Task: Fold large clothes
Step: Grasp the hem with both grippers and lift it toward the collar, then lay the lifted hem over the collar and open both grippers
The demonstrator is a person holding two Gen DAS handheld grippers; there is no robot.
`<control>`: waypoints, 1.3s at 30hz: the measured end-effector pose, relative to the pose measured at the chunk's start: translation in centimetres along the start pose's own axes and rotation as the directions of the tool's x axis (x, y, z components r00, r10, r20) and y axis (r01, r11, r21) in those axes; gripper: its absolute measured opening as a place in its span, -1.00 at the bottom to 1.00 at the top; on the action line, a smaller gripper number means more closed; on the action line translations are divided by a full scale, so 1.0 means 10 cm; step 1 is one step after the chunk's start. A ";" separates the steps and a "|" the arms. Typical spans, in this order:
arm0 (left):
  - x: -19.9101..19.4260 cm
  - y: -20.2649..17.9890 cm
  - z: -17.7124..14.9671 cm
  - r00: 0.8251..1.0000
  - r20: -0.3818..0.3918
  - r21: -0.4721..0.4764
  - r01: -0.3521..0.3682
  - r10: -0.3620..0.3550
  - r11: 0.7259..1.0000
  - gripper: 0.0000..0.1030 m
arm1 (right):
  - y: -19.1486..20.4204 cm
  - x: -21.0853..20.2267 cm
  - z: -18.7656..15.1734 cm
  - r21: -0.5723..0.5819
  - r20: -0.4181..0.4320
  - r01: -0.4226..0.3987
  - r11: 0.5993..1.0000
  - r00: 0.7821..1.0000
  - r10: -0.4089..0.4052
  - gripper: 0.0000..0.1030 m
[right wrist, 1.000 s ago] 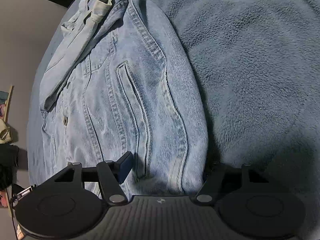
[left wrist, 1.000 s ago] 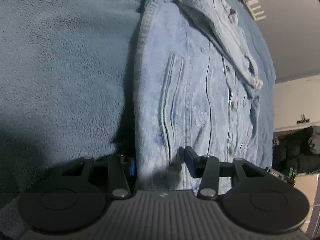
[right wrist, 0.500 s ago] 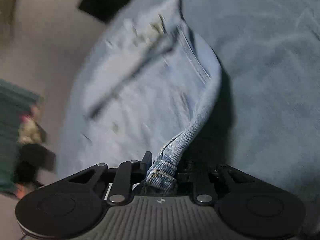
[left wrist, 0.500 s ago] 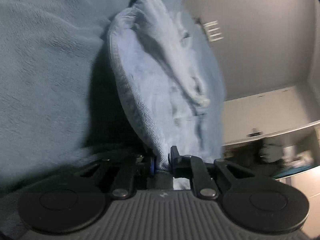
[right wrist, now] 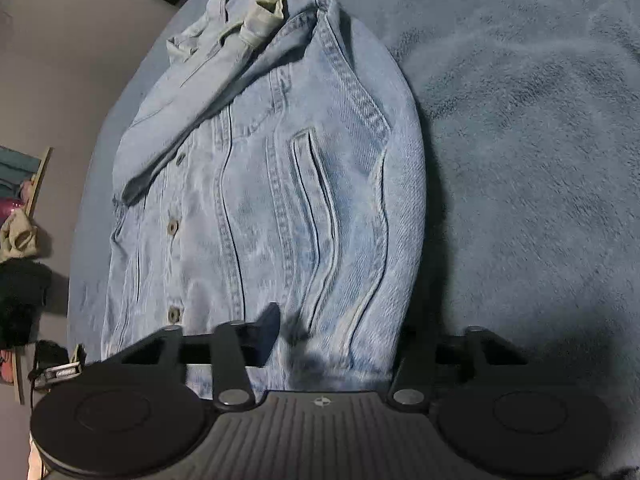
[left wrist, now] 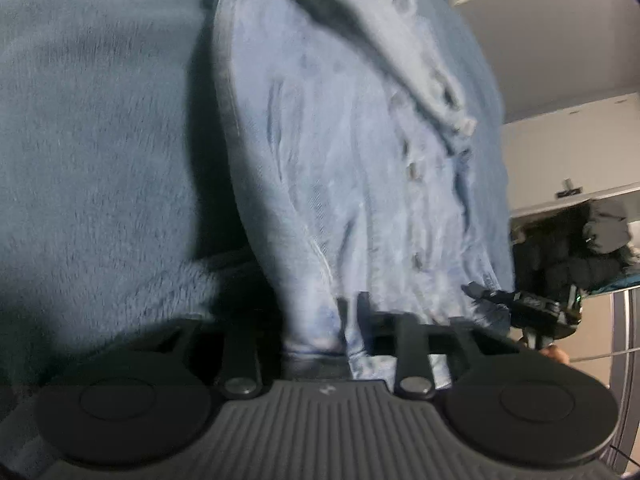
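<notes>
Soft blue fleece blanket [right wrist: 520, 160] covers the bed, and a grey wall [right wrist: 60, 80] stands behind it. On the blanket lies a light blue denim jacket [right wrist: 280, 184]. It lies front side up, with its row of metal buttons [right wrist: 173, 227] showing. One sleeve [right wrist: 208, 92] is folded across the chest. The collar end is far from the cameras, and the bottom hem is close to them.

In the right wrist view, the right gripper [right wrist: 334, 340] sits at the hem of the jacket. Its jaws are spread wide. One finger rests on top of the denim near the middle of the hem, and the other is just past the side edge of the jacket, over the blanket. The cloth between them lies flat.

In the left wrist view, the picture is a bit blurry. The left gripper [left wrist: 316, 320] is at the other corner of the hem. Its jaws are a small way apart, with a bunched fold of the jacket [left wrist: 340, 168] between them. I cannot tell if they press on the cloth or only sit on both sides of it. The blanket [left wrist: 100, 140] fills the left side of this view. Far to the right is a dark pile of things [left wrist: 580, 248] by a pale wall [left wrist: 560, 40].
</notes>
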State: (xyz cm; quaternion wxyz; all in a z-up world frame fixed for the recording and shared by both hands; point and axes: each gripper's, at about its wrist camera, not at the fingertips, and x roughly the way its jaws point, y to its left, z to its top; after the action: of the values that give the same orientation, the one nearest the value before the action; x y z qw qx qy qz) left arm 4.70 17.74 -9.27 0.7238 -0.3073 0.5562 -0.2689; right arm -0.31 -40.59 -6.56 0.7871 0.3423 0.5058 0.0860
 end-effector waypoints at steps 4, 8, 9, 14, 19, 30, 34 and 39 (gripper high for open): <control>-0.16 0.02 0.01 0.990 0.091 -0.024 0.115 -0.112 0.993 -0.83 | 0.11 -0.20 0.03 -0.028 0.091 -0.085 0.996 0.992 0.087 -0.78; -0.30 0.14 0.03 0.941 0.200 -0.087 0.294 -0.272 0.952 -0.85 | 0.19 -0.46 0.15 -0.024 0.172 -0.215 0.976 0.961 0.216 -0.81; -0.32 0.16 0.05 0.929 0.223 -0.101 0.325 -0.297 0.940 -0.85 | 0.19 -0.53 0.18 -0.021 0.195 -0.251 0.968 0.948 0.250 -0.82; -0.40 0.15 0.26 0.869 0.333 -0.149 0.433 -0.367 0.889 -0.85 | 0.09 -0.72 0.45 0.044 0.256 -0.367 0.929 0.903 0.345 -0.82; -0.43 -0.10 0.69 0.854 0.362 -0.085 0.429 -0.373 0.899 -0.85 | 0.21 -0.69 0.84 0.051 0.265 -0.386 0.921 0.894 0.360 -0.82; -0.26 -0.35 2.08 0.860 0.458 -0.118 0.311 -0.226 0.943 -0.86 | 0.71 -0.06 2.23 0.071 0.336 -0.345 0.936 0.892 0.303 -0.81; -0.04 -0.35 2.60 0.862 0.493 -0.152 0.221 -0.120 0.963 -0.85 | 0.86 0.30 2.71 0.074 0.388 -0.299 0.951 0.888 0.249 -0.81; 0.39 -0.20 3.04 0.887 0.461 -0.290 0.124 0.025 0.949 -0.82 | 0.77 0.85 3.09 0.143 0.421 -0.244 0.959 0.892 0.164 -0.67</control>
State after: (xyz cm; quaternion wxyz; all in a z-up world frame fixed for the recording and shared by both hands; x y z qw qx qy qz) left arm 35.07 18.02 -4.45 0.7697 -0.4864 0.3967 -0.1164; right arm 31.76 -44.68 -0.18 0.8244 0.4783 0.2991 0.0465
